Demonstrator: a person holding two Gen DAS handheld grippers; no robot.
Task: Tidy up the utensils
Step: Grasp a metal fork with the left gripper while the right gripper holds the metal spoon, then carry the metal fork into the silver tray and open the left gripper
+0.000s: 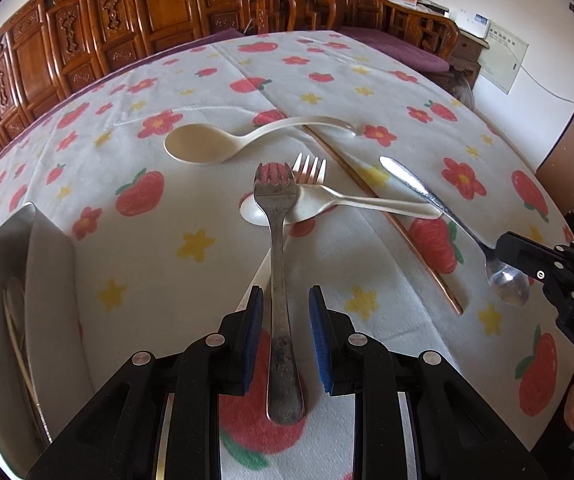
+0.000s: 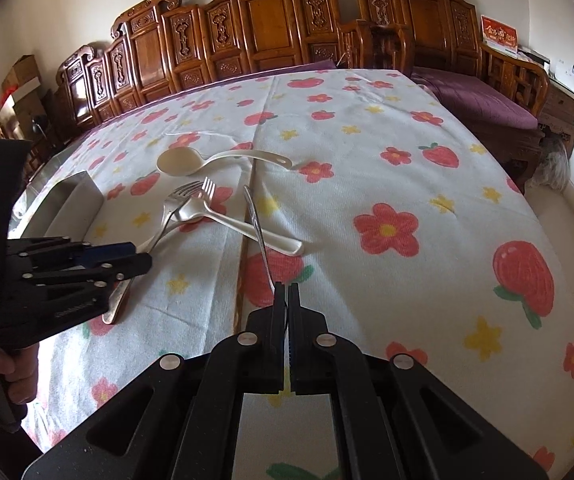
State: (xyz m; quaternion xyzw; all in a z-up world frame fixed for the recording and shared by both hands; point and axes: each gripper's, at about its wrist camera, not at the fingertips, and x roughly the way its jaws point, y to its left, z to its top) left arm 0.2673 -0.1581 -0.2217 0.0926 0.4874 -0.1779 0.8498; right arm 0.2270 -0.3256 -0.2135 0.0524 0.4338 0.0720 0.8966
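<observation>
The left black two-finger gripper [image 1: 286, 300] is pointing steeply downward, its blue-padded jaws standing partly apart on either side of a metal fork handle, not pressing on it. The right black two-finger gripper [image 2: 287, 288] is also angling downward, its jaws pressing together on the thin neck of a metal spoon. A bare hand [image 2: 5, 376] is gripping the left gripper's handle from below.

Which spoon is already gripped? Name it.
The small metal spoon: the right gripper is shut on its neck. The cream ladle-shaped spoon and white spoon lie free.
</observation>
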